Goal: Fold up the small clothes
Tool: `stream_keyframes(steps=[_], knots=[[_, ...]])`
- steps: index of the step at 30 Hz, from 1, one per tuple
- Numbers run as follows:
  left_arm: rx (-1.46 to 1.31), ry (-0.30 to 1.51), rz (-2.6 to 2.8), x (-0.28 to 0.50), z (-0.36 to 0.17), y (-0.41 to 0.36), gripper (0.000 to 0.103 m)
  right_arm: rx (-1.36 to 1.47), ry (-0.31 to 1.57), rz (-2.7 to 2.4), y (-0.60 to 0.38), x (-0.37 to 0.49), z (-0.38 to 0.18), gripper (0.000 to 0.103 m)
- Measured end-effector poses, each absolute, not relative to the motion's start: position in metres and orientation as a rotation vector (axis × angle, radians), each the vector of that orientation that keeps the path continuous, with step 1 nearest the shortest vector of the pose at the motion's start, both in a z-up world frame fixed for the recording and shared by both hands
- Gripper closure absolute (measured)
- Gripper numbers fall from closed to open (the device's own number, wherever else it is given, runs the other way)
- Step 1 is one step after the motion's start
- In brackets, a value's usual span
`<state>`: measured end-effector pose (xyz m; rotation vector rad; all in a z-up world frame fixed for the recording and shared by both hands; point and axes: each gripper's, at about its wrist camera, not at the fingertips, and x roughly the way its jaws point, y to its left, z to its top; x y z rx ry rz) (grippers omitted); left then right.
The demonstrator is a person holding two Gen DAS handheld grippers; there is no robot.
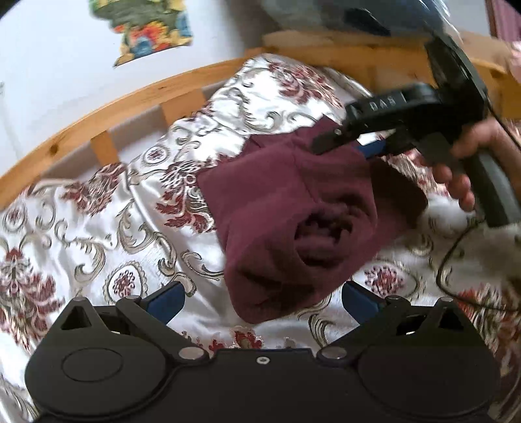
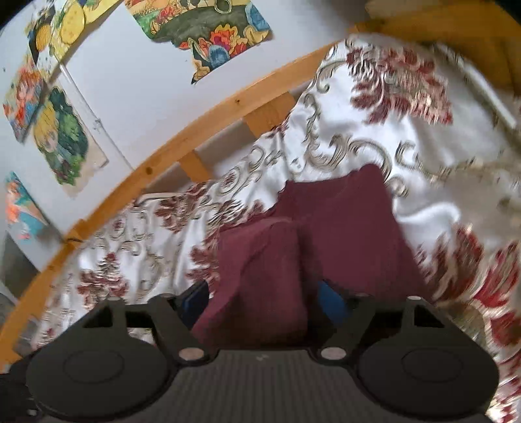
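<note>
Reading "DAS", the right gripper (image 1: pixel 345 143) and left gripper (image 1: pixel 260 294) spread released fingers around the maroon garment (image 1: pixel 293 208).

The left wrist view looks forward and down past its own left gripper (image 1: pixel 263 294) at close range, facing the maroon garment (image 1: pixel 293 211) on the patterned bedspread (image 1: pixel 97 208), with the wooden bed rail (image 1: pixel 107 107) and white wall (image 1: pixel 49 48) beyond; the right gripper (image 1: pixel 342 143) enters from its right. The right wrist view looks along the right gripper (image 2: pixel 263 301), closer still and tilted. Both share garment (image 2: pixel 351 227), bedspread (image 2: pixel 358 107), rail (image 2: pixel 182 143) and one wall picture (image 1: pixel 146 29) (image 2: pixel 211 32).
</note>
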<state>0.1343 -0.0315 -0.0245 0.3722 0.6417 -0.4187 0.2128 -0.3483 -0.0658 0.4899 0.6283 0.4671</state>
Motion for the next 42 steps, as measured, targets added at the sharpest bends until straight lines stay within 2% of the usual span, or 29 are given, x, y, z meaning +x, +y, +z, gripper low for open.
stream_keyframes(steps=[4,6,9,13,17,20,28,33,42], knots=[[0.462,0.602,-0.435,0.135,-0.029,-0.043,0.001,0.483,0.679,0.468,-0.342,0.226,-0.081,0.021],[0.513,0.57,-0.452,0.133,-0.03,-0.05,0.002,0.493,0.678,0.462,-0.337,0.233,-0.086,0.025],[0.566,0.541,-0.473,0.13,-0.029,-0.059,0.01,0.512,0.665,0.47,-0.335,0.243,-0.087,0.038],[0.632,0.54,-0.482,0.132,-0.033,-0.069,0.035,0.518,0.659,0.491,-0.33,0.254,-0.089,0.052],[0.605,0.549,-0.446,0.137,-0.029,-0.073,0.064,0.516,0.65,0.503,-0.326,0.259,-0.092,0.073],[0.522,0.572,-0.425,0.142,-0.021,-0.074,0.075,0.443,0.586,0.526,-0.322,0.258,-0.08,0.081],[0.387,0.574,-0.446,0.149,0.002,-0.116,0.077,0.254,0.424,0.566,-0.334,0.259,-0.037,0.082],[0.387,0.561,-0.496,0.151,-0.005,-0.149,0.077,0.271,0.44,0.508,-0.363,0.267,-0.04,0.082],[0.299,0.663,-0.537,0.164,-0.03,-0.165,0.076,0.27,0.496,0.461,-0.383,0.277,-0.058,0.081]])
